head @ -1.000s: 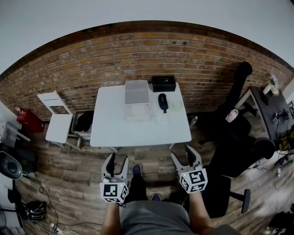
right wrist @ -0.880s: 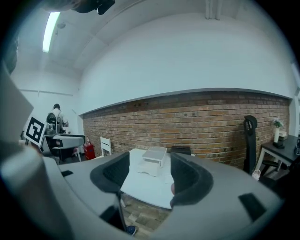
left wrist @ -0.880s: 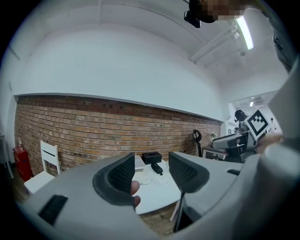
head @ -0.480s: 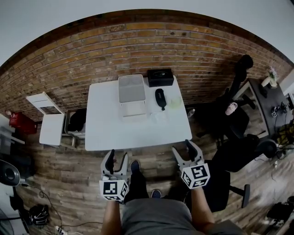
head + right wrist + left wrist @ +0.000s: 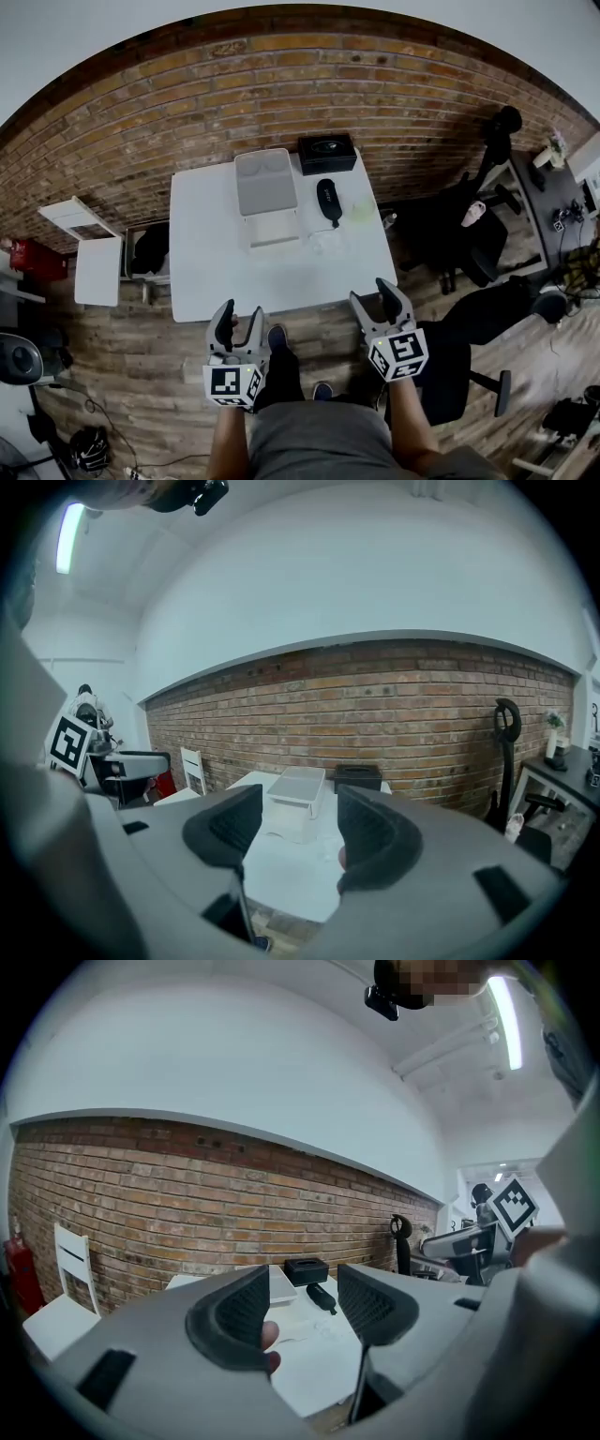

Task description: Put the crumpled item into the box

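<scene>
Left claw [image 5: 238,319] apart, empty | right claw [image 5: 373,298] apart, empty, just narrowing | table [image 5: 272,281] edge ahead

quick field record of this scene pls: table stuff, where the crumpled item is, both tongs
surface: white rectangular table
box: clear plastic box, rear middle of the table
crumpled item: crumpled clear item, on the table right of the box, not in it
other: black rectangular box; black oblong case
left tongs: open, empty, near the table's front edge
right tongs: open, empty, jaws have just been closing a little
task: crumpled item not yet picked up
</scene>
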